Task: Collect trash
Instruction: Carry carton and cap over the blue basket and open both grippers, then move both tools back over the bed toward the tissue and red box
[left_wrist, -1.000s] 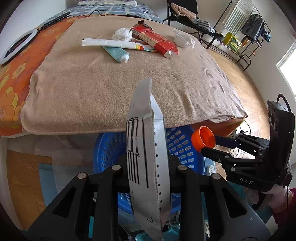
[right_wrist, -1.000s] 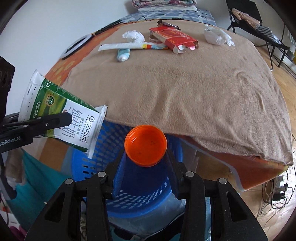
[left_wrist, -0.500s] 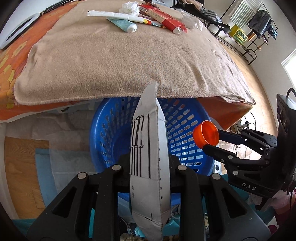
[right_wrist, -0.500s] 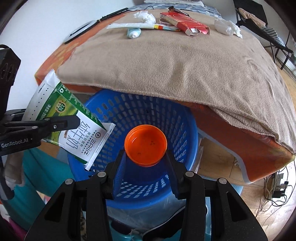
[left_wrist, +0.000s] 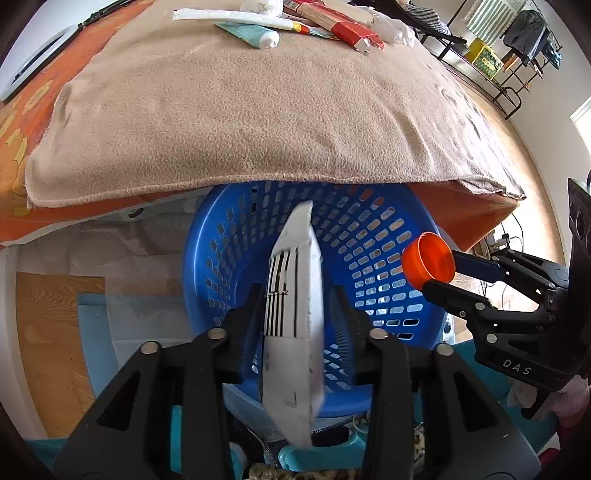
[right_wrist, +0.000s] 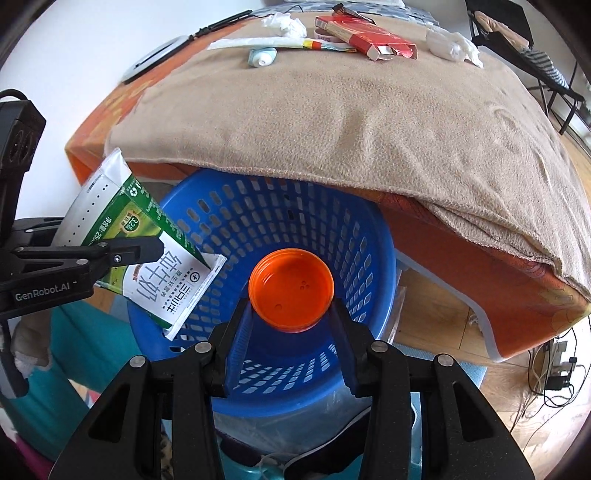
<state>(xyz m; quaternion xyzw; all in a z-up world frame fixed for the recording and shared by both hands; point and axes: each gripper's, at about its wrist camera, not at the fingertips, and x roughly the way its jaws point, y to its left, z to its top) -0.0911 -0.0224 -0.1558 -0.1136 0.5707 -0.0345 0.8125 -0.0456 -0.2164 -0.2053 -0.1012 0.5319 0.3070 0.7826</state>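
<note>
A flattened green-and-white milk carton hangs edge-on between the fingers of my left gripper, above the blue plastic basket. The left jaws are opening; gaps show on both sides of the carton and its lower end is blurred. In the right wrist view the carton tilts over the basket's left rim beside the left gripper. My right gripper is shut on an orange lid over the basket's middle. The left wrist view shows that lid in the right gripper at the basket's right rim.
A bed under a beige blanket overhangs the basket's far rim. At its far end lie a white tube, a teal tube, a red box and crumpled tissues. Cables lie on the wooden floor at right.
Both grippers have come down from the bed's edge to over the basket. The left jaws have spread apart and the carton now sits loose between them. The orange lid stays gripped.
</note>
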